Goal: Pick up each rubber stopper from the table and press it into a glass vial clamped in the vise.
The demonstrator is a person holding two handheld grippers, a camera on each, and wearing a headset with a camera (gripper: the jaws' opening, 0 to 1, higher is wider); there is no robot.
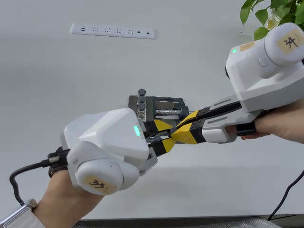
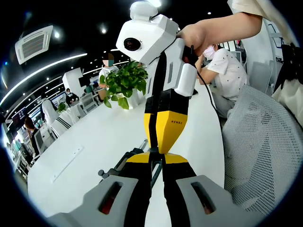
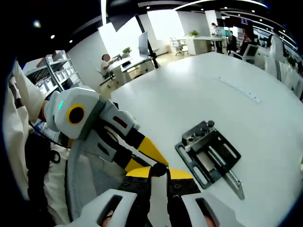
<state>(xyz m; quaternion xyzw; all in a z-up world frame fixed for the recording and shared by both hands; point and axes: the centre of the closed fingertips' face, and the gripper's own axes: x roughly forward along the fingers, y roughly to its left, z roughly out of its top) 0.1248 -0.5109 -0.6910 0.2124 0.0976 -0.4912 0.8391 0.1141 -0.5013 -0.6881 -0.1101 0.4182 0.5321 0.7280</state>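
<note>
Nearest, the left gripper (image 2: pixel 157 160) and right gripper (image 3: pixel 159 176) meet tip to tip above the bench (image 1: pixel 95 71). A small dark stopper (image 3: pixel 158 168) sits where they cross. I cannot tell whose fingers are clenched on it. Just beyond lies the vise (image 1: pixel 164 107), with its dark-topped vials (image 1: pixel 141 102) at the end left of the tips.

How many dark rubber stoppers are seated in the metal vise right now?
4, as far as I can tell: dark rubber stoppers in one row along the jaw of the grey metal vise. More may be hidden.
</note>
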